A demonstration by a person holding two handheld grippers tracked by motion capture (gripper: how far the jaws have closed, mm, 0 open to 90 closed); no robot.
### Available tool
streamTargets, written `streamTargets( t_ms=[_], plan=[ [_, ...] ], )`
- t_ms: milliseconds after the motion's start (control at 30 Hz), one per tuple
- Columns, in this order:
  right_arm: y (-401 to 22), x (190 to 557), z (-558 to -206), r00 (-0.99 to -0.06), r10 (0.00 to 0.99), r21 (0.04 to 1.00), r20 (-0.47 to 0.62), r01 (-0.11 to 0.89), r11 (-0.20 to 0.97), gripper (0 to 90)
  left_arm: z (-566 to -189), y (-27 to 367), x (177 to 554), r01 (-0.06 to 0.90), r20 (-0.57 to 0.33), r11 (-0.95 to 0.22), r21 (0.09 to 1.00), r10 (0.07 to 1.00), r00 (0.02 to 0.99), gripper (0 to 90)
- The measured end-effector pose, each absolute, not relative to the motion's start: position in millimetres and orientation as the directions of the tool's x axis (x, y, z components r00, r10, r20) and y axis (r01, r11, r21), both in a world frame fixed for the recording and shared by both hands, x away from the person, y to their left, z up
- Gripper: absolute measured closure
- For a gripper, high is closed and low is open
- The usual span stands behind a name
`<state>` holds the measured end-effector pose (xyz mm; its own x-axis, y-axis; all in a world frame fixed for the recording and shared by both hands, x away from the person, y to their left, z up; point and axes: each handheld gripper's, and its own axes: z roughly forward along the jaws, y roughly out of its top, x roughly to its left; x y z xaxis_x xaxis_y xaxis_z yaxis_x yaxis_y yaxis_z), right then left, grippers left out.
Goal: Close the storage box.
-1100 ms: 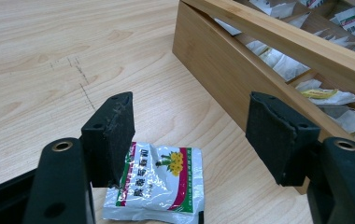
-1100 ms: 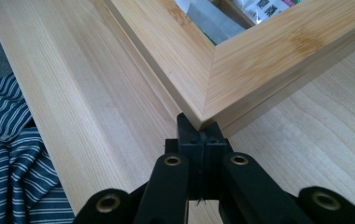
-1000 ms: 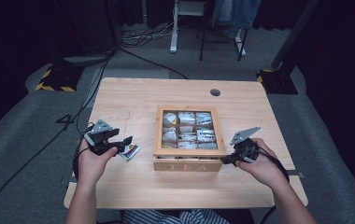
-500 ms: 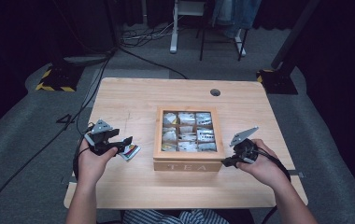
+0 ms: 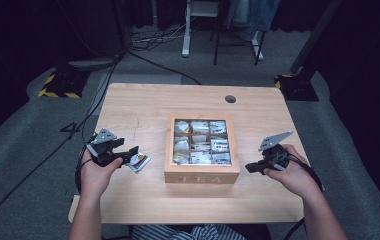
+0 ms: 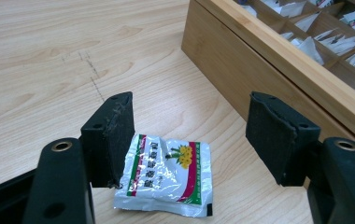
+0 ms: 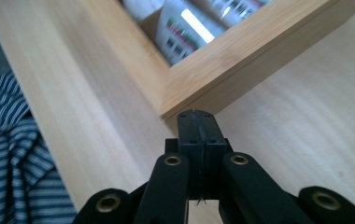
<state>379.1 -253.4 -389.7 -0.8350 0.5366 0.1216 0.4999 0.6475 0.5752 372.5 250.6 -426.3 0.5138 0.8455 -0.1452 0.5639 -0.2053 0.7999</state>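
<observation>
One tea box [image 5: 201,172] is sitting mid-frame, showing nine compartments; one loose tea packet [image 5: 139,161] is lying left of it; two grippers [image 5: 126,156] [image 5: 252,167] are flanking them.

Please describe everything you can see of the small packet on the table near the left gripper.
The packet is a small, crinkled silver foil sachet with red and green side stripes, a yellow flower picture and dark print. It lies flat on the table, left of the tea box. It sits between the open left gripper jaws, with one pad at its edge.
</observation>
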Motion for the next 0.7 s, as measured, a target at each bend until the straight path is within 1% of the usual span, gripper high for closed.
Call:
streamTargets(
  t_ms=[100,367,500,700],
  plan=[
    [-260.9,383.1,-384.5,-0.818,0.566,0.640,0.102,0.489,0.593,90.0,-427.3,254.1,371.6,0.568,-0.136,-0.209,0.796,0.853,0.505,33.2],
    [-280.5,397.8,-386.9,-0.753,0.656,0.757,0.050,0.457,0.467,90.0,-432.5,272.2,369.0,0.594,-0.110,-0.195,0.780,0.893,0.436,32.6],
    [-292.1,403.9,-392.3,-0.716,0.697,0.790,0.044,0.452,0.414,90.0,-436.3,279.7,370.3,0.608,-0.116,-0.181,0.773,0.902,0.416,32.4],
    [-310.1,411.5,-402.4,-0.667,0.745,0.825,0.006,0.425,0.374,90.0,-444.2,282.8,373.7,0.629,-0.130,-0.169,0.758,0.907,0.401,32.4]
  ],
)
